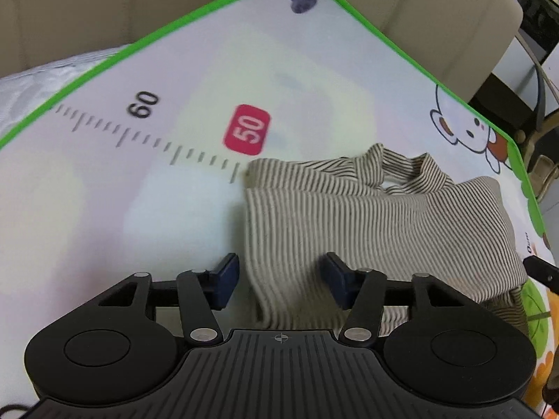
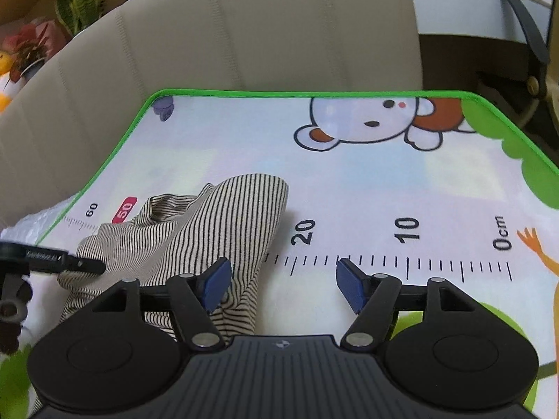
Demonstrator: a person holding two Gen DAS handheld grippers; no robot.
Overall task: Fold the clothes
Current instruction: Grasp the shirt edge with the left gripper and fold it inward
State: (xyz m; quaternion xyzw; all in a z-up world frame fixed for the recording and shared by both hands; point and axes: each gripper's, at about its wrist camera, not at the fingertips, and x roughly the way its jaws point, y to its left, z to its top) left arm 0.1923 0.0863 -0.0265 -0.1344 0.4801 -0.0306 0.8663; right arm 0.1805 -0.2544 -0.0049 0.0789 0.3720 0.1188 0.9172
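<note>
My left tool (image 1: 279, 279) stands open astride the striped garment's (image 1: 367, 216) edge; my right tool (image 2: 283, 286) open, empty. Garment half-folded on the mat (image 2: 349, 181). Next: pinch, fold.

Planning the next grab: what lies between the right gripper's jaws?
Right wrist view: mostly bare mat between the right gripper jaws; the striped garment edge reaches in.

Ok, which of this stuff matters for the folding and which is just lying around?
For the job:
striped garment
left gripper
right gripper
play mat, the work surface

Just around:
beige sofa back
potted plant
</note>
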